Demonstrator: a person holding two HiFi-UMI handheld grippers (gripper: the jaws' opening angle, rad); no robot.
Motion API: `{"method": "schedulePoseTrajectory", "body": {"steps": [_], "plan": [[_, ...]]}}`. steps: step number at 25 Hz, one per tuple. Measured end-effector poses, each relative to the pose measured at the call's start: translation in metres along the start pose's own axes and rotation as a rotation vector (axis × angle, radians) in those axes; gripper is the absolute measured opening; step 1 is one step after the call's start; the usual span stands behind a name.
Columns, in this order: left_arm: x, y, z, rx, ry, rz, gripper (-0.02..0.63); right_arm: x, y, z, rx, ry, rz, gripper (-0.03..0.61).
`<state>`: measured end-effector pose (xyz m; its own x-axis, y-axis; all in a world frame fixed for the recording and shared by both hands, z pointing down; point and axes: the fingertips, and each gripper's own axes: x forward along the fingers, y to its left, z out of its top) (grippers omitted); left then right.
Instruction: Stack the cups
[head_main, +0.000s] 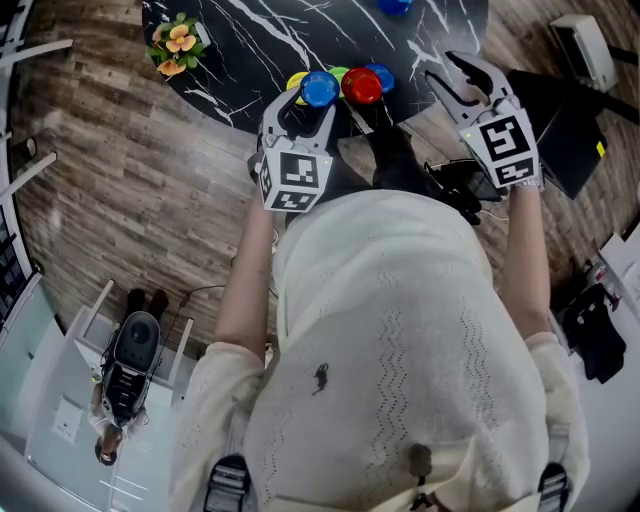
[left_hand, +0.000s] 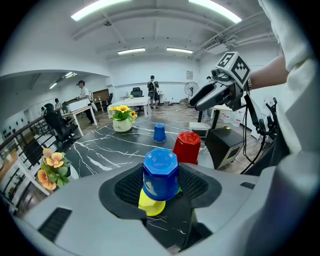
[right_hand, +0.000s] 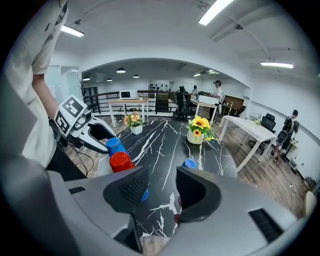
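Note:
An upturned blue cup (left_hand: 160, 172) sits between the pads of my left gripper (left_hand: 160, 186), which touch it on both sides. It hangs just over a yellow cup (left_hand: 150, 205). In the head view the left gripper (head_main: 306, 105) is at the near table edge with the blue cup (head_main: 319, 88), beside the yellow cup (head_main: 295, 79), a green cup (head_main: 338, 72), a red cup (head_main: 361, 86) and another blue cup (head_main: 381, 75). My right gripper (head_main: 452, 72) hovers to the right, open and empty. Between its fingers (right_hand: 162, 187) only the table shows.
The black marble table (head_main: 260, 50) holds a flower pot (head_main: 175, 42), a sunflower vase (right_hand: 199, 131) and a lone blue cup (right_hand: 189, 163) further back. A black box (left_hand: 227, 145) stands off the table's right. Wooden floor lies around, and people stand at far desks.

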<state>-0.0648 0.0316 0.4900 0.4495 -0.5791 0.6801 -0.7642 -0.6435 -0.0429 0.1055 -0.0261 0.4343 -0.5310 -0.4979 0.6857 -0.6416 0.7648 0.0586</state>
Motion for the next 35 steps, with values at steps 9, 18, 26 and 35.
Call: {"method": "schedulePoseTrajectory", "body": {"steps": [9, 18, 26, 35], "plan": [[-0.003, 0.000, -0.001, -0.019, -0.019, 0.005, 0.262, -0.002, 0.000, 0.000, -0.005, -0.002, -0.003, 0.189], [-0.020, -0.001, 0.010, -0.058, -0.066, -0.006, 0.265, -0.001, 0.000, 0.007, -0.014, -0.013, -0.003, 0.189], [-0.049, -0.007, 0.036, -0.121, -0.144, -0.005, 0.265, 0.000, -0.004, 0.012, -0.031, -0.021, -0.001, 0.189], [-0.087, 0.021, 0.083, -0.191, -0.300, 0.124, 0.219, -0.002, -0.008, 0.023, -0.045, -0.036, -0.001, 0.189]]}}
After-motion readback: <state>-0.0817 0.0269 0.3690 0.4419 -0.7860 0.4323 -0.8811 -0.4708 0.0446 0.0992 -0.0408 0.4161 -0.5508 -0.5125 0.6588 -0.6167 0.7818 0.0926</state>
